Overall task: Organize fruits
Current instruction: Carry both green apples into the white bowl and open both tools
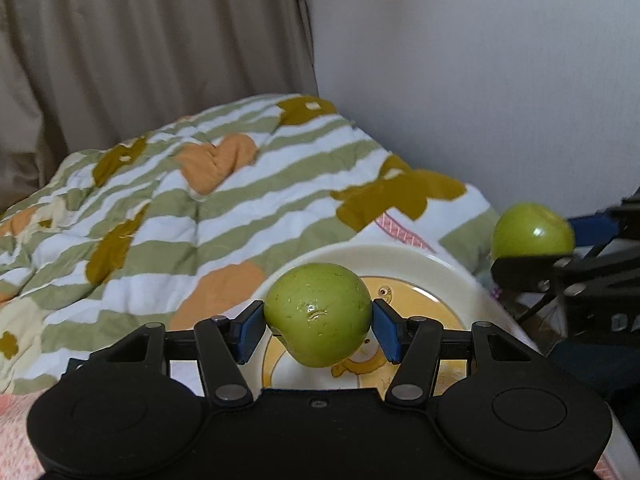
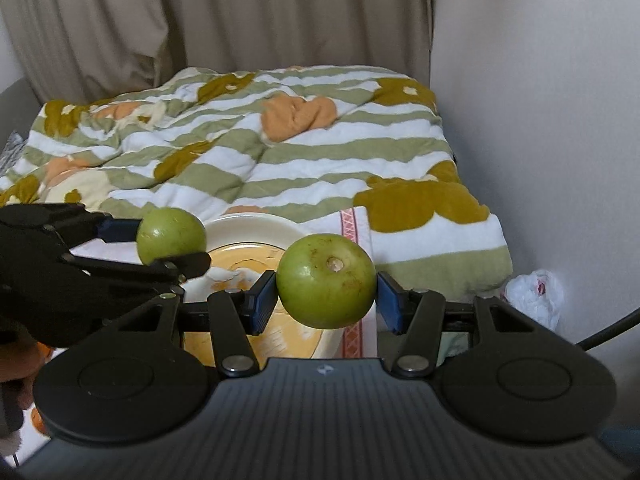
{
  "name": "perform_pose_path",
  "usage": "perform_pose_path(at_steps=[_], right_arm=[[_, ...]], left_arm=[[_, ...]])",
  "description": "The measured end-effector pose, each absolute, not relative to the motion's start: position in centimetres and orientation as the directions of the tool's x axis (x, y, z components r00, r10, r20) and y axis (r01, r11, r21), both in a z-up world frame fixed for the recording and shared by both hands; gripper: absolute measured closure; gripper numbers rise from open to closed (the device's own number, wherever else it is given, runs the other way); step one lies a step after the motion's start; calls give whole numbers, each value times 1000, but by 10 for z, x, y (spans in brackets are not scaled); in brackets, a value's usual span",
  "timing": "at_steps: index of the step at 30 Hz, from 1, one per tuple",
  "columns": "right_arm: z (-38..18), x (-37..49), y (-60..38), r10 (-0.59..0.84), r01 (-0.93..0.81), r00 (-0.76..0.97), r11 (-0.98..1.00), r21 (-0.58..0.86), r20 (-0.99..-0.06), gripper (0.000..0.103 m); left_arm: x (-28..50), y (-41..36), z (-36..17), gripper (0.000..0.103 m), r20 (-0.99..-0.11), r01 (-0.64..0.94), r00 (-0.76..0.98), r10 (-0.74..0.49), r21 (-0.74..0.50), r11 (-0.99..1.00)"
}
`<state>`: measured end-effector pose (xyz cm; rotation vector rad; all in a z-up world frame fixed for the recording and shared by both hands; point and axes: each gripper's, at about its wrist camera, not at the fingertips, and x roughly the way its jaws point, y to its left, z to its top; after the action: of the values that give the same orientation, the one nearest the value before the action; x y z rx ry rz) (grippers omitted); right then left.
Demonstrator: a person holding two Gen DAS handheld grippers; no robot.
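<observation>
My left gripper [image 1: 319, 322] is shut on a green apple [image 1: 318, 314], its blue pads pressing both sides, held above a cream plate [image 1: 400, 254] with a yellow cartoon print. My right gripper [image 2: 326, 292] is shut on a second green apple [image 2: 326, 280], stem end toward the camera, over the near right part of the same plate [image 2: 256, 226]. In the left wrist view the right gripper [image 1: 534, 250] and its apple [image 1: 532, 232] show at the right edge. In the right wrist view the left gripper [image 2: 170, 246] and its apple [image 2: 171, 234] show at the left.
The plate rests on a bed with a green-and-white striped quilt [image 2: 280, 152] and a pink-edged cloth [image 2: 352, 232]. Beige curtains [image 2: 240, 16] hang behind, a white wall [image 2: 540, 100] stands to the right, and a white plastic bag [image 2: 534, 294] lies on the floor.
</observation>
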<state>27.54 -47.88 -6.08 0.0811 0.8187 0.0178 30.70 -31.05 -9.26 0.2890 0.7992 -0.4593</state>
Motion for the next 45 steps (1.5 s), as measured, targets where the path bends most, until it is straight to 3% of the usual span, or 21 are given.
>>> perform_pose_path(at_steps=[13, 16, 17, 30, 45], right_arm=[[-83, 290, -486, 37, 43, 652, 995, 85, -757, 35], [-80, 288, -488, 35, 46, 655, 995, 86, -755, 34], [-77, 287, -489, 35, 47, 659, 995, 87, -752, 35], [-71, 295, -471, 89, -55, 670, 996, 71, -737, 34], [-120, 319, -420, 112, -252, 657, 965, -77, -746, 35]], left_arm=[[337, -325, -130, 40, -777, 531, 569, -269, 98, 842], [331, -321, -121, 6, -751, 539, 593, -291, 101, 836], [327, -320, -117, 4, -737, 537, 611, -289, 118, 835], [296, -276, -90, 2, -743, 465, 623, -245, 99, 880], [280, -247, -82, 2, -736, 385, 649, -193, 98, 918]])
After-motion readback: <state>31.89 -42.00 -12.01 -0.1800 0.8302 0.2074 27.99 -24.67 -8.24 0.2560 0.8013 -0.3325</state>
